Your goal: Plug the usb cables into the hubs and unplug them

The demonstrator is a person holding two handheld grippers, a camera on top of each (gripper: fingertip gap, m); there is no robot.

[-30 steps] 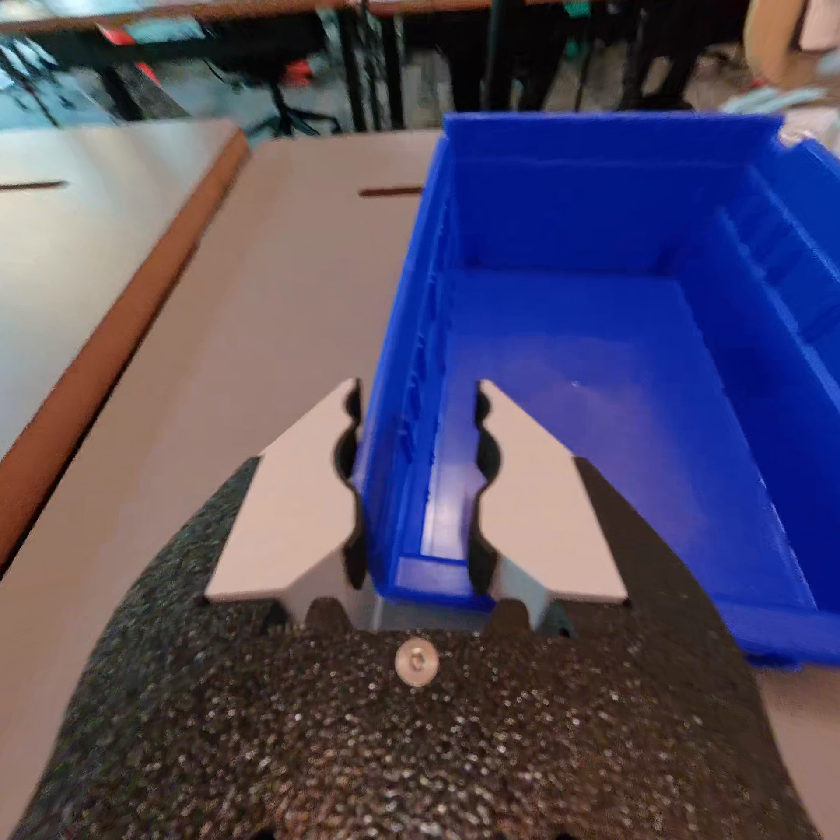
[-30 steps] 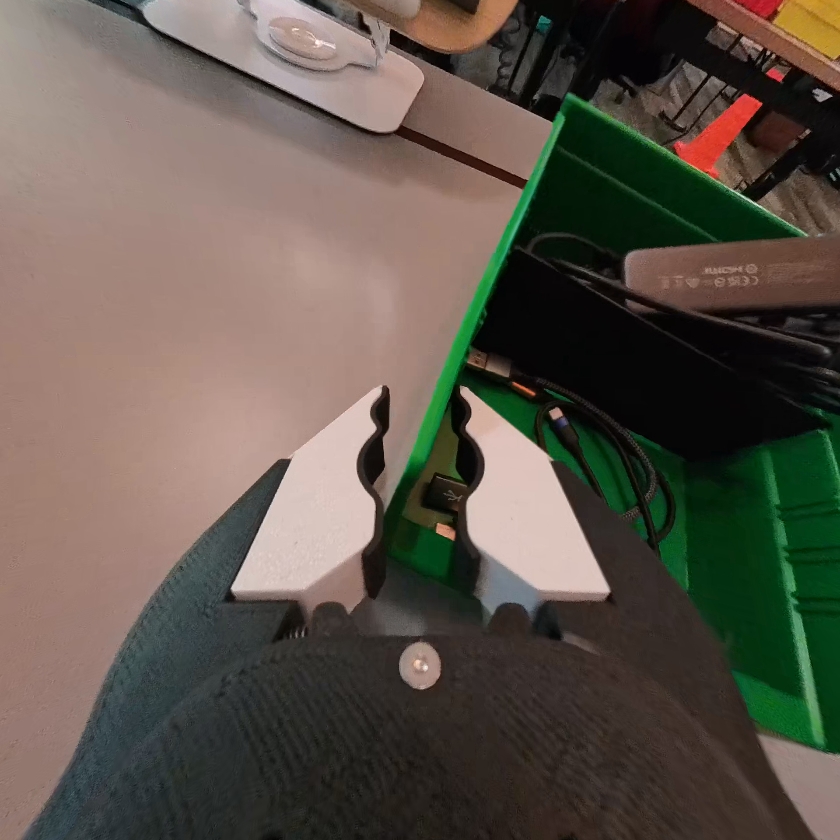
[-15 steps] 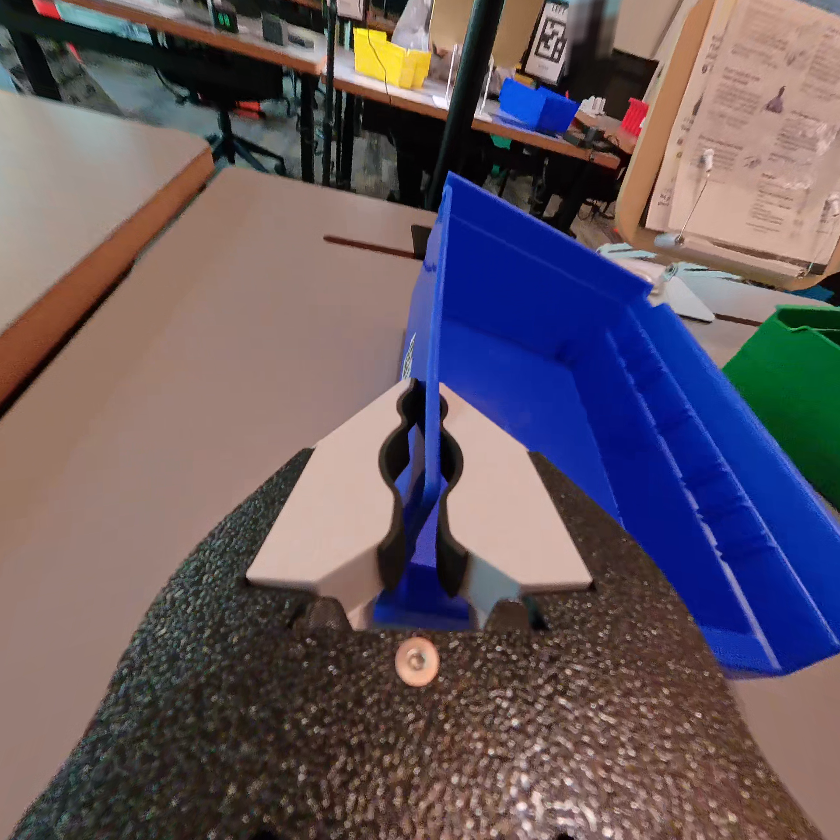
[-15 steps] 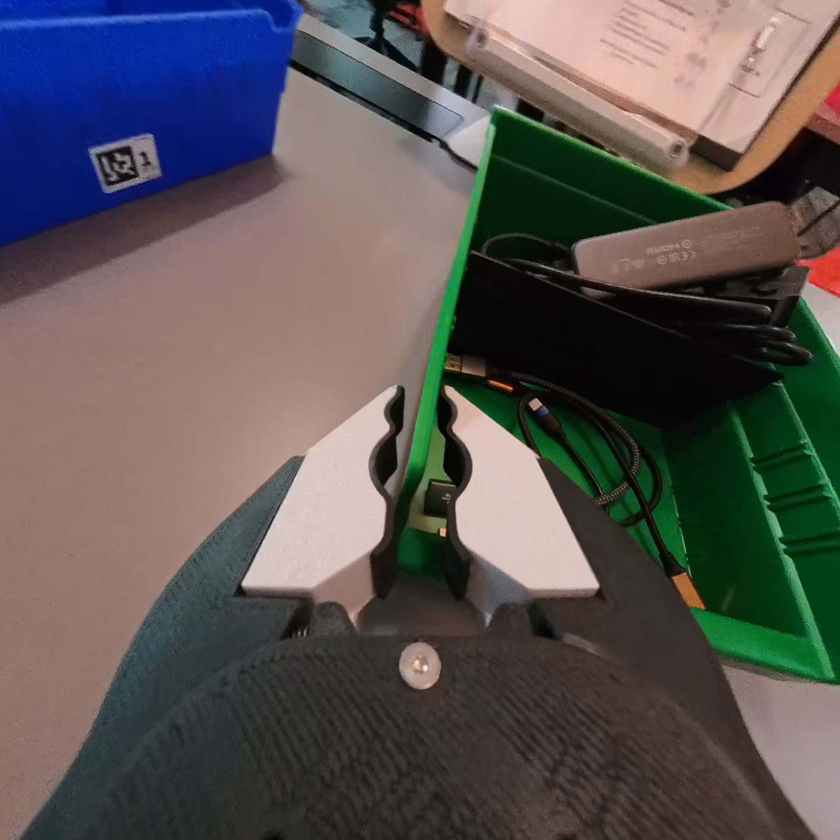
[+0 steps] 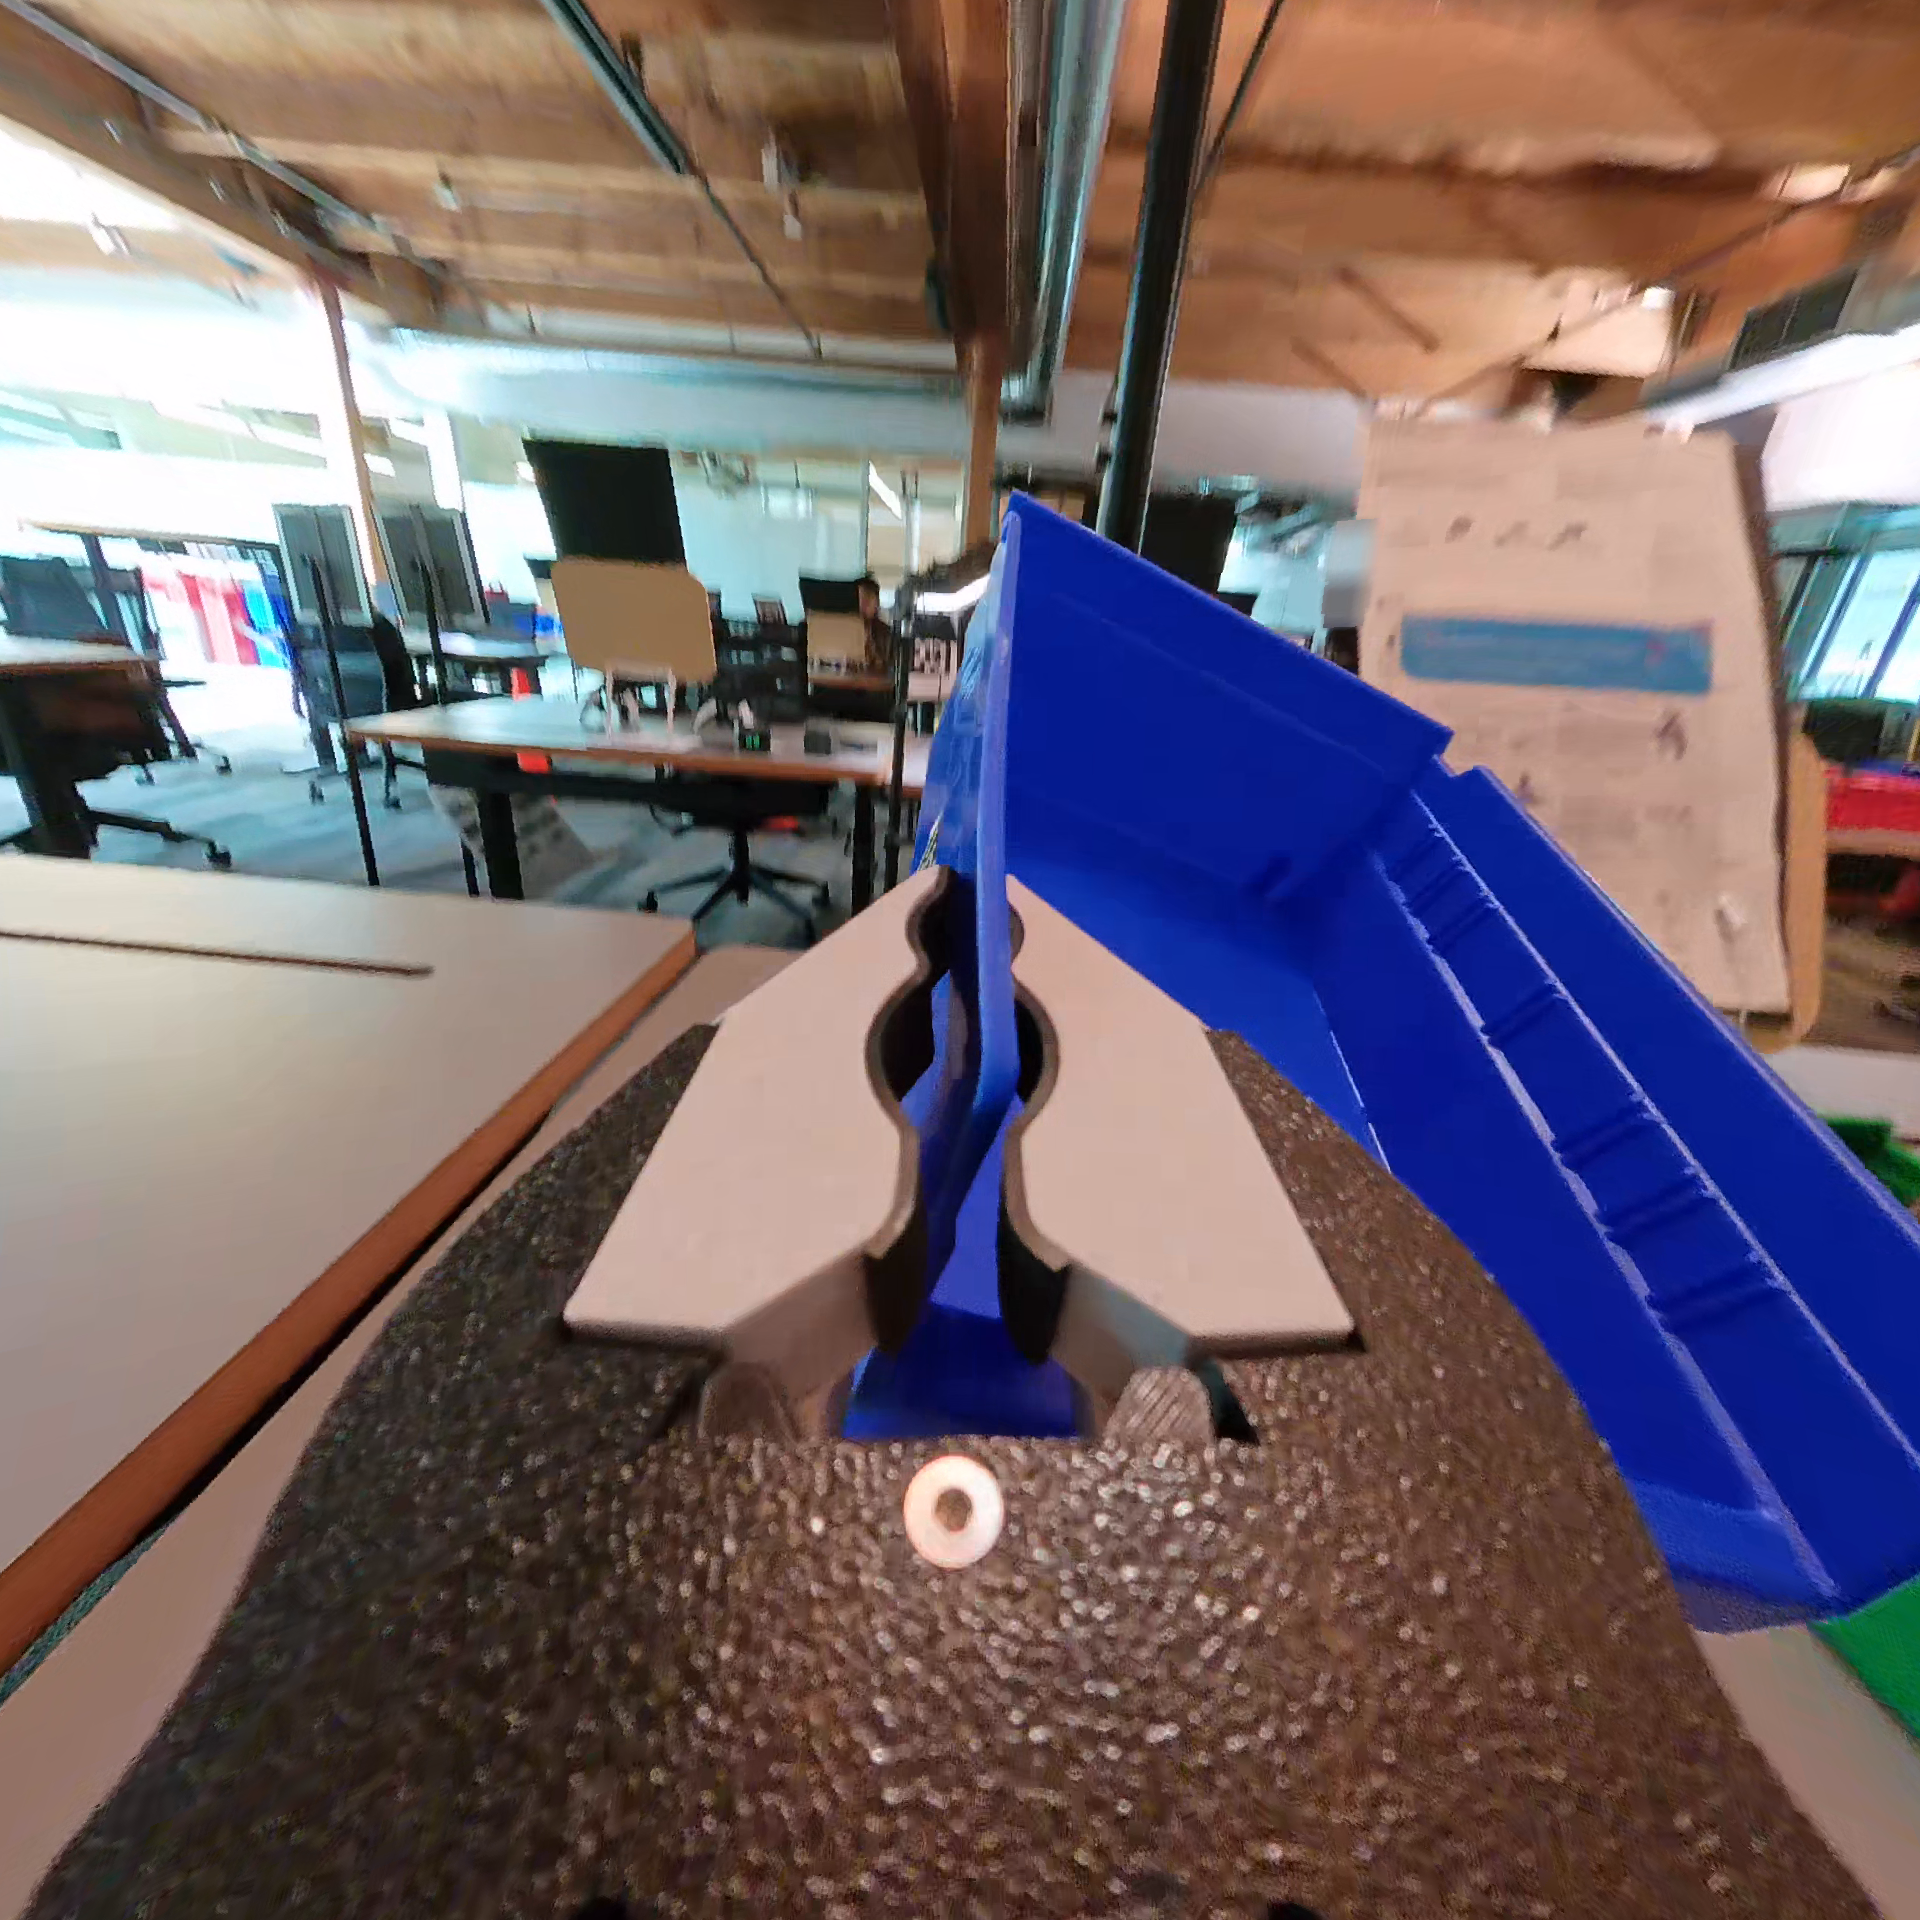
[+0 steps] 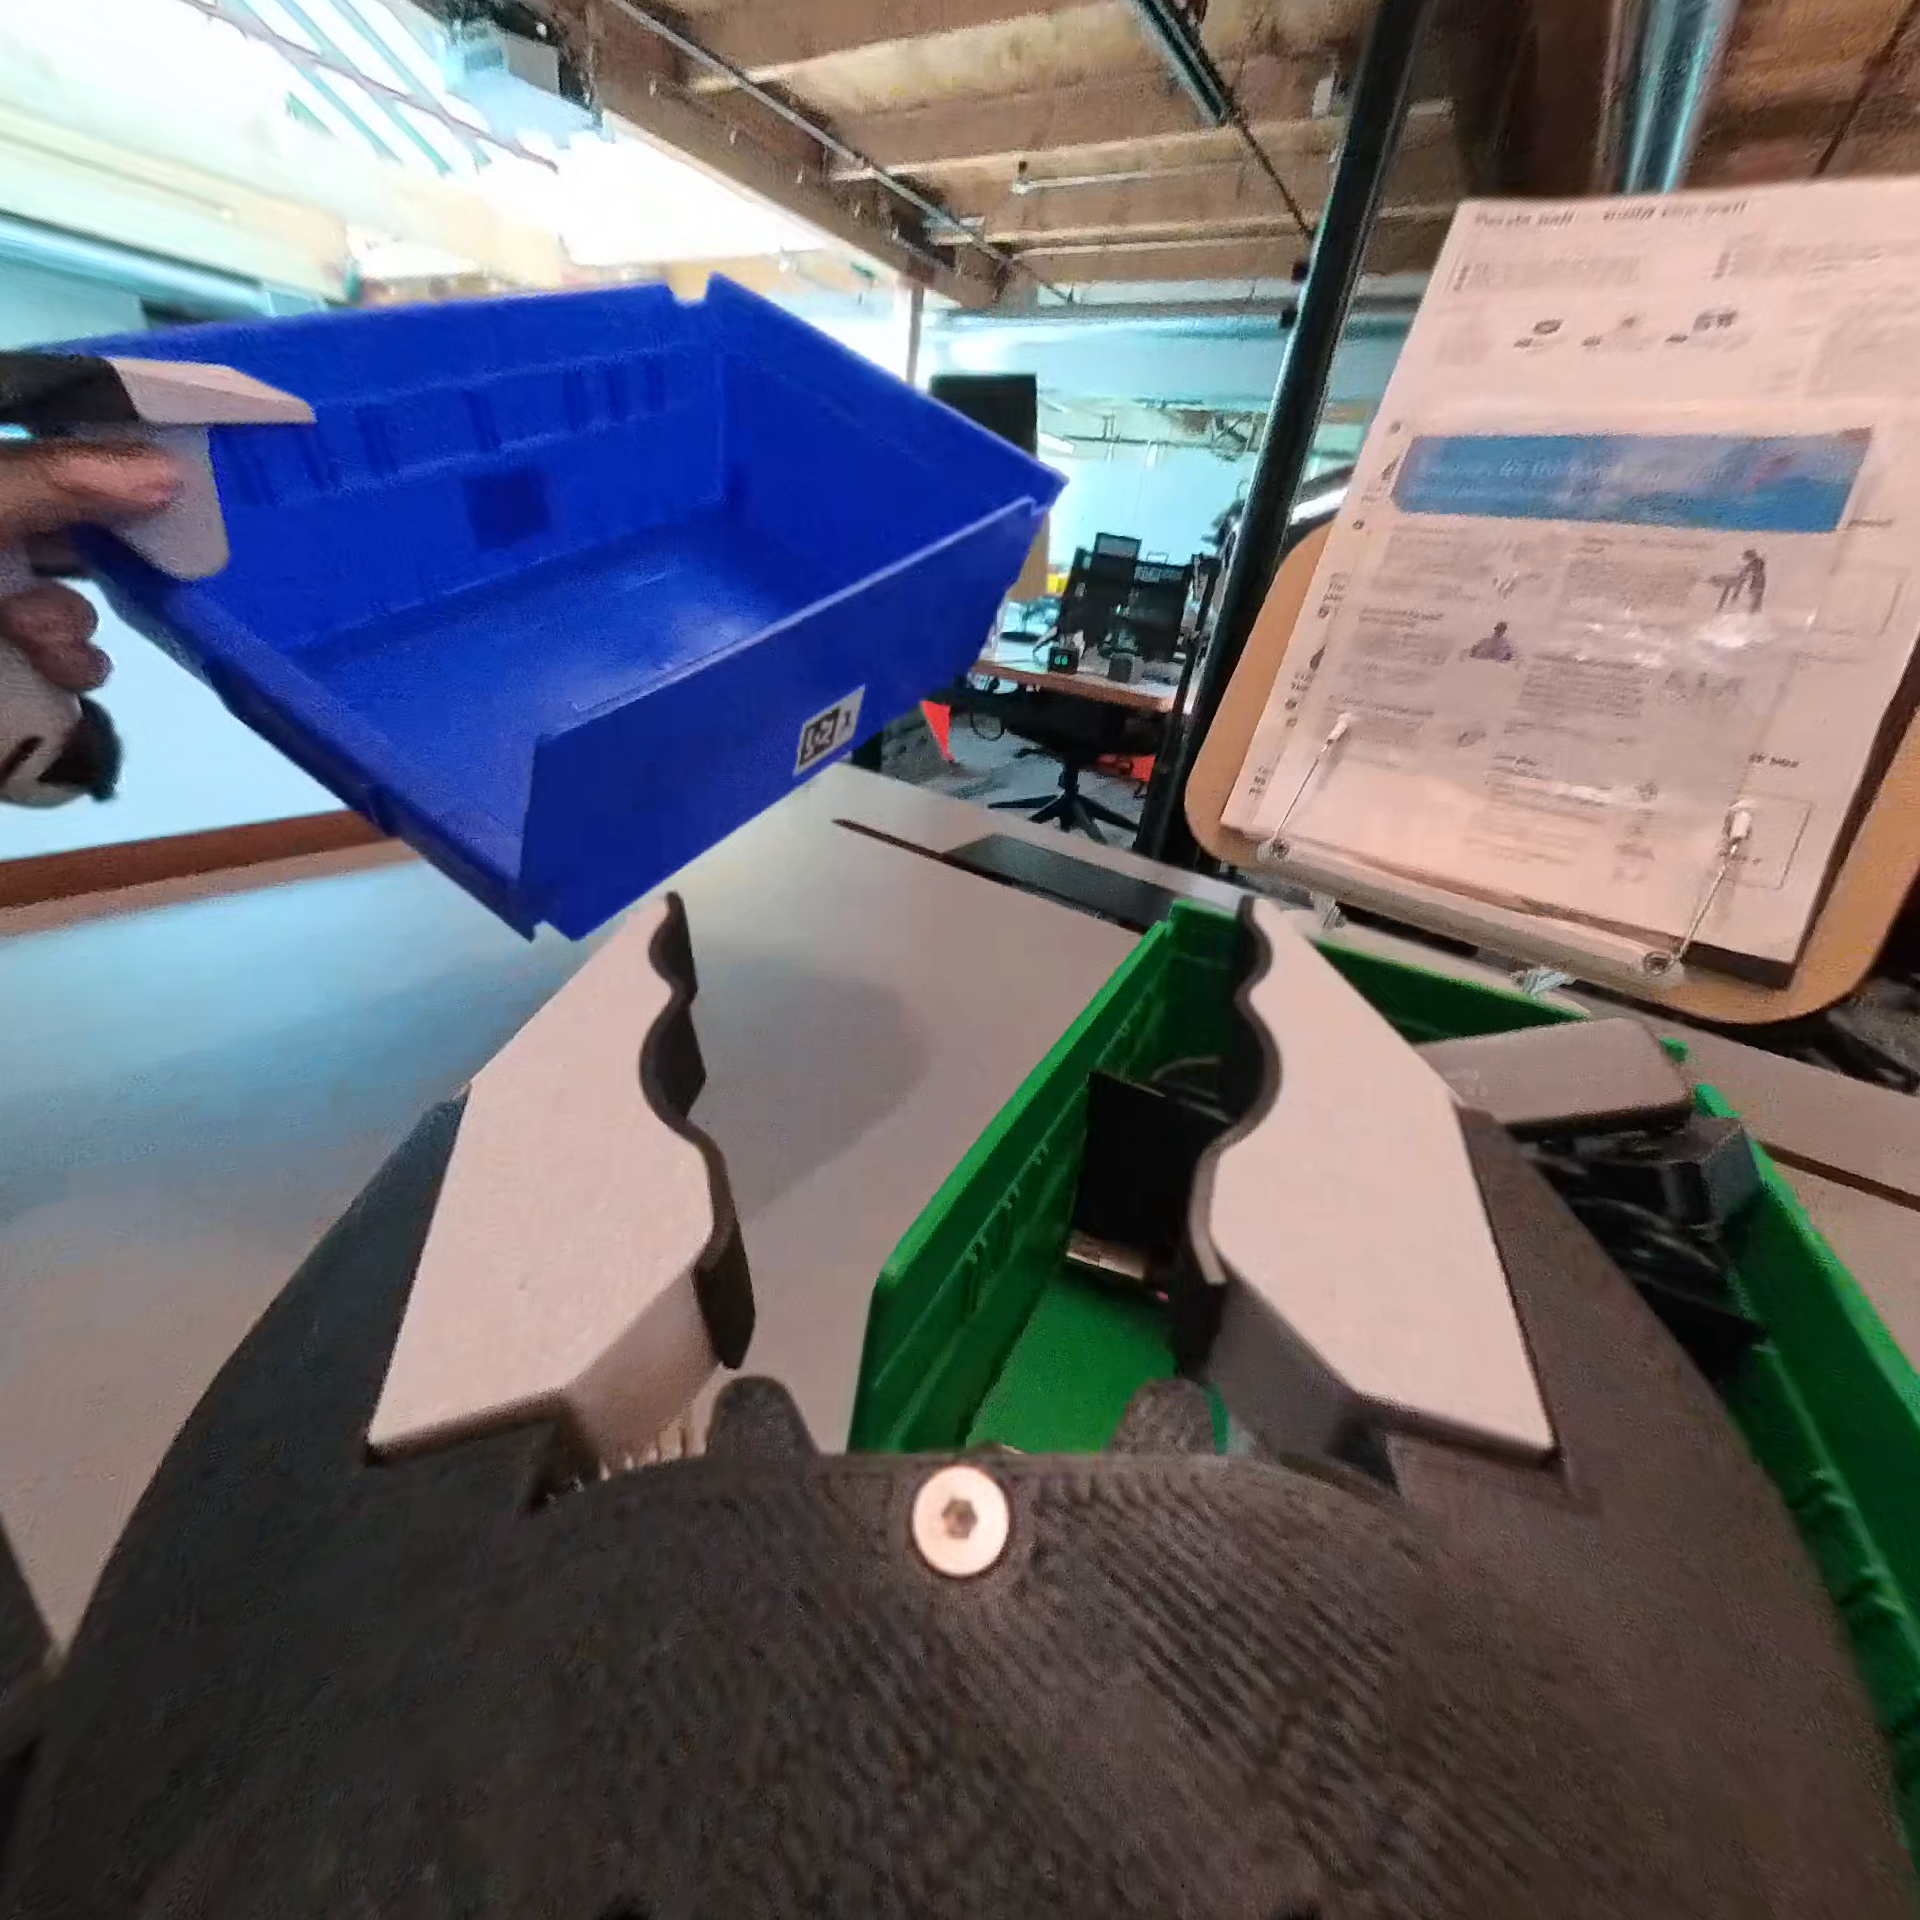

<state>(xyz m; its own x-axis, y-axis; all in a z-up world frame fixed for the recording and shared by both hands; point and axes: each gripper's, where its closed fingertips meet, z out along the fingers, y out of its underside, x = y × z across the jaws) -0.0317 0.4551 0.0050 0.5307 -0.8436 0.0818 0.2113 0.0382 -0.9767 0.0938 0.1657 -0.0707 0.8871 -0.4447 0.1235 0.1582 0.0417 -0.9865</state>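
My left gripper [image 5: 977, 894] is shut on the side wall of an empty blue bin [image 5: 1195, 790] and holds it tilted up in the air; it shows from outside in the right wrist view [image 6: 582, 582], with the left gripper [image 6: 197, 457] at its left rim. My right gripper [image 6: 961, 925] is open and straddles the left wall of a green bin [image 6: 966, 1236] on the table. Inside the green bin are a grey hub [image 6: 1558, 1070], black cables [image 6: 1652, 1184] and a USB plug [image 6: 1112, 1252].
A board with printed sheets [image 6: 1579, 582] stands behind the green bin. A black pole [image 6: 1288, 447] rises beside it. A grey table [image 6: 260, 1039] lies under the lifted bin; a second table [image 5: 208, 1091] sits to the left. A green corner [image 5: 1870, 1652] shows below the blue bin.
The left gripper has raised the blue bin off the table and tilted it. The right gripper, shut on the green bin's wall before, has opened wide and tilted its view up.
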